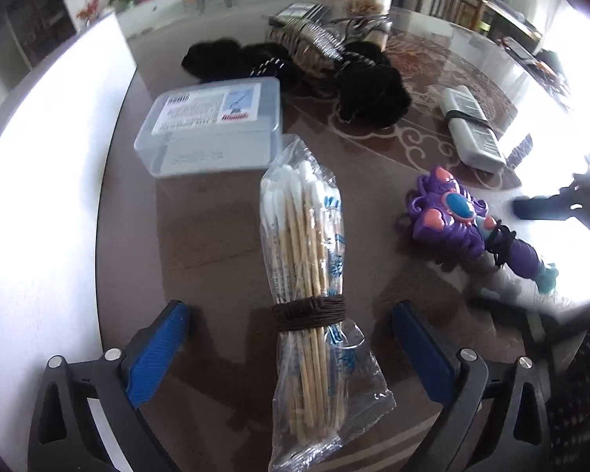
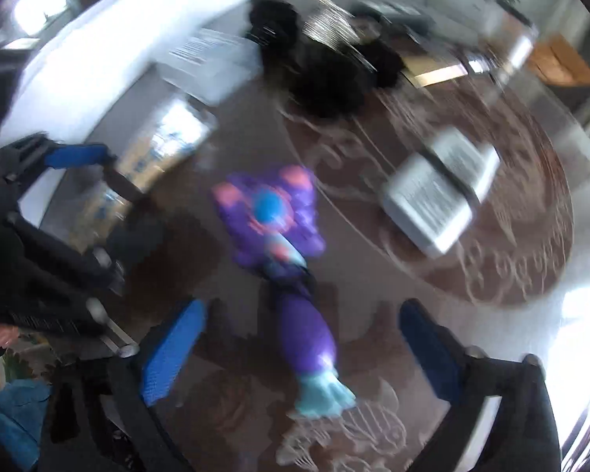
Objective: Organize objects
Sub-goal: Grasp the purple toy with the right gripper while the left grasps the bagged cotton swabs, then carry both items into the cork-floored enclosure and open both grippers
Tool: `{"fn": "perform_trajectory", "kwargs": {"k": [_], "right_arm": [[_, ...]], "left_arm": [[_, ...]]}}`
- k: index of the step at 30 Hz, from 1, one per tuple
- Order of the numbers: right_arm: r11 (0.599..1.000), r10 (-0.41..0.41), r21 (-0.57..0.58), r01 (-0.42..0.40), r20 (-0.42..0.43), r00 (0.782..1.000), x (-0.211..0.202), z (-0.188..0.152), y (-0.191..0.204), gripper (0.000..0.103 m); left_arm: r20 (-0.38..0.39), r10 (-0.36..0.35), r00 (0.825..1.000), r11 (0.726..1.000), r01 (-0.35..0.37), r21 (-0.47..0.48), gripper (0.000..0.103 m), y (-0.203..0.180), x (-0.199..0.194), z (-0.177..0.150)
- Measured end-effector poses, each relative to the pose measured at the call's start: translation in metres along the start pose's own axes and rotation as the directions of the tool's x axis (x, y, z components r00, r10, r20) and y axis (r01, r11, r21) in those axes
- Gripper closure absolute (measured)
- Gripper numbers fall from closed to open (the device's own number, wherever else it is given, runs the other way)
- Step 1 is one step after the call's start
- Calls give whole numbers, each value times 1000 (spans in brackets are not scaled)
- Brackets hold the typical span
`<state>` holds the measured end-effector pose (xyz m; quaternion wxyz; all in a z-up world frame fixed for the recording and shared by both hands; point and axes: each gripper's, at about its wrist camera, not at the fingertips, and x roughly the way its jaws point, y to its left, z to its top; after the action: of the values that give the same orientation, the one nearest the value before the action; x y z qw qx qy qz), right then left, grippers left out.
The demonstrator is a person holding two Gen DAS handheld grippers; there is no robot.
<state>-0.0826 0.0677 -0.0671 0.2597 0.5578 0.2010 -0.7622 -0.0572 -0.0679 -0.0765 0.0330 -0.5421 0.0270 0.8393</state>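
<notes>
Cotton swab bundle (image 1: 306, 287) lies on table (image 1: 216, 216), 12 o'clock of left gripper (image 1: 289, 338), jaws wide, untouched. Purple toy (image 2: 287, 259) at 12 o'clock between right gripper (image 2: 301, 350) pads, also wide.

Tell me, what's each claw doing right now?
Left gripper open, straddling cotton swab bag. Right gripper open over purple toy. Nothing blocking.

My round brown tabletop (image 1: 200, 236) carries a bagged cotton-swab bundle (image 1: 310, 299) near its edge, a clear plastic box (image 1: 212, 126) beyond, a purple toy wand (image 1: 456, 216), a banded white remote (image 1: 472, 129), and black hair ties (image 1: 354, 82) toward the middle.
</notes>
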Motion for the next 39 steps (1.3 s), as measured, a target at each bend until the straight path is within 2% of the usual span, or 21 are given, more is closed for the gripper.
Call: {"fn": "perform_trajectory", "kwargs": {"k": [1,2,3,4,5,7,10,12,15,18,21,23,26,28,29,31,32,33,34,35,39], "right_arm": [[1000,9,-6,-9,-6,1000,1,5,2,55],[1000,18,-1,-18,3,1000,0,8,2,83],[1000,1,-1,-1,-3,1000,2,10,1,81],[1000,-7,-4,7,-1,1000,2,12,0,82],[1000,-1,-1,1,0,1000,1,10,-1,82],[999,20,45,-21,19,1000,-7,3,-11,82],[992,48,110,-56,80,996,-29,-4,-22,82],[987,69,138,-87,131,989,-48,-1,-25,82],[979,108,146,-139,206,973,-77,13,-12,82],[973,173,102,-209,282,944,-116,30,20,82],[955,274,15,-296,335,901,-142,59,67,82],[931,354,-44,-363,353,866,-147,89,97,82],[902,430,-116,-417,347,833,-142,125,151,82],[889,458,-142,-436,323,828,-127,143,181,82],[884,467,-150,-443,302,831,-116,151,197,82],[882,471,-168,-441,252,845,-92,159,220,79],[885,461,-181,-428,219,860,-79,162,232,65],[891,447,-187,-413,204,871,-73,162,239,53],[897,434,-194,-398,209,877,-70,161,242,38],[900,426,-203,-385,231,874,-71,157,242,35],[921,384,-198,-335,316,868,-84,147,220,28]], "left_arm": [[41,-3,999,1000,2,11,35,-2,-5,-1],[71,-8,997,1000,6,25,74,-4,-11,0],[72,-8,997,1000,6,25,74,-5,-13,1],[87,-46,995,999,45,15,74,-4,-16,1],[101,-82,991,997,81,6,75,-4,-21,0],[131,-108,986,994,108,3,75,-4,-34,-1],[184,-177,967,982,185,-29,75,2,-63,-7],[215,-197,957,976,211,-47,75,7,-81,-12],[270,-196,943,969,229,-95,75,40,-118,-15],[307,-121,944,971,177,-161,74,90,-150,-16],[303,28,952,969,49,-243,74,150,-168,-22],[264,121,957,950,-35,-309,74,192,-168,-28],[193,189,963,910,-99,-402,74,245,-156,-44],[134,212,968,879,-129,-459,74,272,-142,-54],[108,213,971,868,-137,-477,74,280,-138,-61],[29,195,980,828,-148,-540,72,299,-123,-70],[16,179,984,813,-138,-565,66,305,-121,-75],[8,168,986,800,-132,-586,49,307,-119,-82],[1,171,985,784,-136,-606,37,310,-118,-85],[7,190,982,776,-146,-613,20,310,-119,-87],[69,275,959,759,-172,-628,18,302,-134,-84]]}}
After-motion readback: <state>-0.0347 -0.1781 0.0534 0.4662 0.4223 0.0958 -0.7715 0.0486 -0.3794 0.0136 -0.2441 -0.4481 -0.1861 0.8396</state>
